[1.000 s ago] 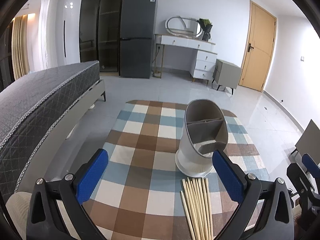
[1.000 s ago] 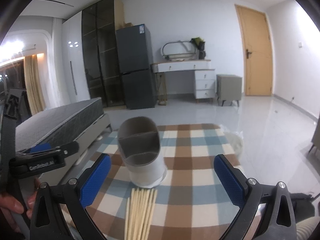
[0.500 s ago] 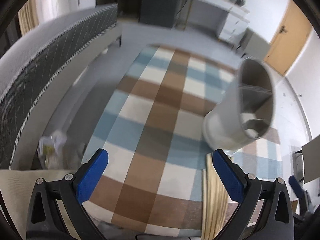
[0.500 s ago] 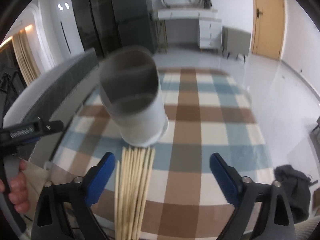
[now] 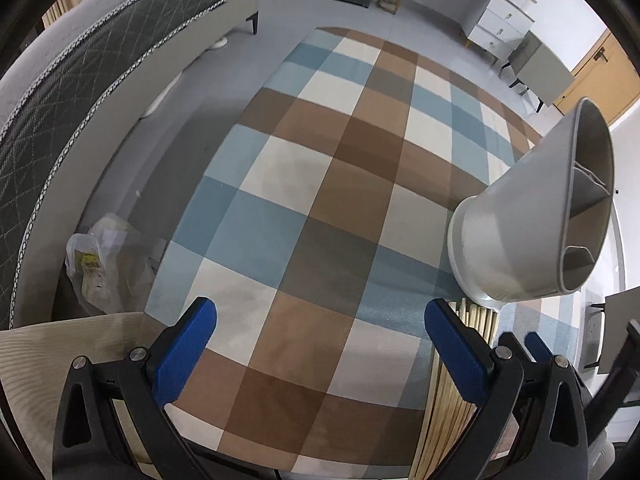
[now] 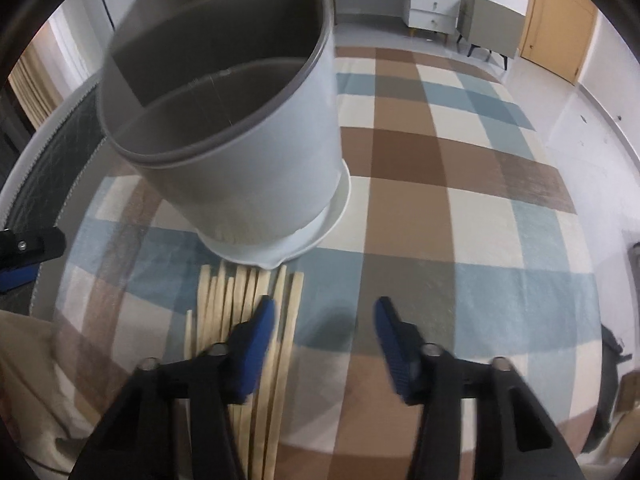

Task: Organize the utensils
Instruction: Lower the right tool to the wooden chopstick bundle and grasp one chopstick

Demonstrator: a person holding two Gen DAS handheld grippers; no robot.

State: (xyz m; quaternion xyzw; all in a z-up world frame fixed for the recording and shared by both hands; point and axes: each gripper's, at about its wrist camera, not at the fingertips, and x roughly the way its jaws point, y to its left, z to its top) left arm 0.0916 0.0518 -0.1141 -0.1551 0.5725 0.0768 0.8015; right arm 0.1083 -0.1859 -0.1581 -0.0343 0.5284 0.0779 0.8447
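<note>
The utensil holder [image 6: 224, 128], white outside and grey inside w/ dividers that split it into compartments, stands upright on the checked tablecloth [image 6: 460, 208] in blue, brown and cream. Its compartments look empty as far as the right wrist view shows. Just in front of its base lies a bundle of wooden chopsticks [image 6: 244, 292], side by side, tips almost touching the base.

The right gripper [image 6: 324, 320] points down at the cloth; its jaws have just been closing and now stand partly apart. Nothing is clamped between them: the left blue pad [image 6: 260, 332] is over the right edge of the chopsticks, the gap itself is over bare cloth.

The left gripper [image 5: 320, 332] is wide apart, also w/ nothing between the pads, over bare cloth. In its view the holder [image 5: 532, 216] is at the right and the chopsticks [image 5: 476, 316] show just behind its right pad. A plastic bag [image 5: 104, 264] lies on the floor beside the bed [image 5: 80, 80].
</note>
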